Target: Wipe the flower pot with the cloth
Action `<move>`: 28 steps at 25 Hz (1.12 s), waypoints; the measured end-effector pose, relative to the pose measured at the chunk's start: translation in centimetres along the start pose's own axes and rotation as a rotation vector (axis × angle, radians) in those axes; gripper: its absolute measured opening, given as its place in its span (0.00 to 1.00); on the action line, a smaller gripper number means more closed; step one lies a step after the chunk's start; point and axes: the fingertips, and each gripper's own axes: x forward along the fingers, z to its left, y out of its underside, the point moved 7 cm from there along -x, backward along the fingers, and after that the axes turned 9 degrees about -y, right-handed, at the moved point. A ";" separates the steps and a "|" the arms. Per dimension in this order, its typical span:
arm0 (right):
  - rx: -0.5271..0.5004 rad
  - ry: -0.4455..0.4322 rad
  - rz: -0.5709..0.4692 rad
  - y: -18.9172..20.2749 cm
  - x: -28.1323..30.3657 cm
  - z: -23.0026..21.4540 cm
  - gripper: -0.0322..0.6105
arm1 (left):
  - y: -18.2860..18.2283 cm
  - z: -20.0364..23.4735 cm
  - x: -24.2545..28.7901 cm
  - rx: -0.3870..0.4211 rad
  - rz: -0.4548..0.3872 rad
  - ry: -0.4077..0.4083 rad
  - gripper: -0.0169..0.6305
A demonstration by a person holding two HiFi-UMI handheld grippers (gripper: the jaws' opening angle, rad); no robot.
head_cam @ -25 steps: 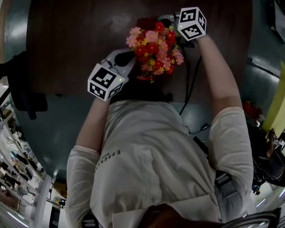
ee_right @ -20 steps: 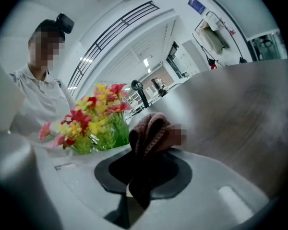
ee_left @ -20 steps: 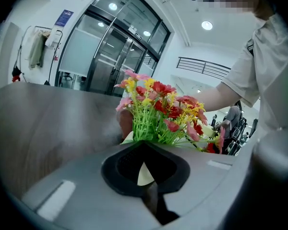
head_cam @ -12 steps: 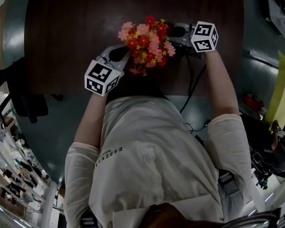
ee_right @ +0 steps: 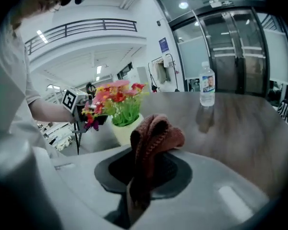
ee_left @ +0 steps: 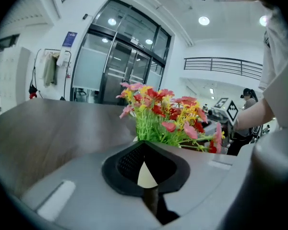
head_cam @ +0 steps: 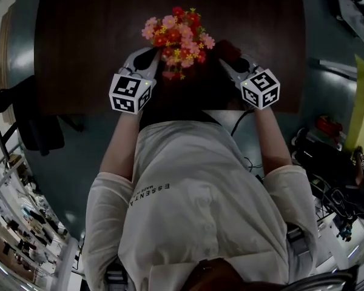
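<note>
At the cream flower pot [ee_right: 125, 129], my right fingers [ee_right: 116, 171] pinch limp brown cloth [ee_right: 153, 134].
Meanwhile my left fingers [ee_left: 127, 164] sit shut (tippy pot: brace its rim).

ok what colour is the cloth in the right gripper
The cloth is a dark reddish brown. It shows best in the right gripper view.

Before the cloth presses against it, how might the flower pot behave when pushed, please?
The flower pot looks small under a tall, wide bunch of flowers, so probably top-heavy and apt to tip. On the smooth table it would likely slide.
</note>
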 end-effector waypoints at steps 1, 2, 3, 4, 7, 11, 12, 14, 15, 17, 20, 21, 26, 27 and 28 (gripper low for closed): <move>0.005 0.016 0.012 0.7 -0.3 1.2 0.13 | -0.1 -0.2 -0.5 -0.003 -0.023 -0.015 0.05; 0.009 0.025 0.020 1.3 -0.4 2.4 0.13 | -0.2 -0.3 -1.0 -0.008 -0.043 -0.027 0.05; 0.011 0.024 0.025 1.7 -0.4 3.7 0.13 | -0.2 -0.5 -1.6 -0.011 -0.059 -0.037 0.05; 0.010 0.016 0.028 2.0 -0.3 4.9 0.13 | -0.2 -0.6 -2.3 -0.010 -0.069 -0.046 0.05; -0.005 -0.056 0.035 2.0 1.1 8.8 0.13 | 0.1 -0.4 -4.0 -0.004 -0.074 -0.053 0.05; -0.009 -0.161 0.064 1.4 4.5 12.6 0.13 | 0.7 1.5 -5.1 0.000 -0.045 -0.013 0.05; -0.012 -0.165 0.075 1.2 5.6 13.3 0.13 | 0.7 2.2 -5.2 0.005 -0.036 0.002 0.05; -0.011 -0.152 0.092 0.5 7.8 14.7 0.13 | 0.6 3.7 -5.6 0.016 -0.022 0.034 0.05; 0.001 -0.143 0.091 0.2 9.0 15.4 0.13 | 0.3 4.5 -5.9 0.023 -0.019 0.053 0.05; 0.039 -0.126 0.076 -0.3 11.1 16.8 0.13 | 0.0 5.8 -6.5 0.039 -0.017 0.095 0.05; 0.070 -0.084 0.063 -1.2 14.0 18.4 0.13 | -0.2 7.7 -7.3 0.063 0.004 0.148 0.05; 0.076 -0.063 0.062 -1.5 14.9 18.7 0.13 | -0.2 8.3 -7.6 0.076 0.013 0.157 0.05; 0.161 0.113 0.063 -2.9 18.1 18.5 0.13 | -0.1 10.5 -8.0 0.143 0.040 0.166 0.05; 0.184 0.146 0.061 -3.1 18.4 18.4 0.13 | -0.1 10.7 -8.1 0.143 0.042 0.171 0.05; 0.205 0.178 0.058 -3.3 18.7 18.1 0.13 | -0.1 10.8 -8.1 0.139 0.043 0.178 0.05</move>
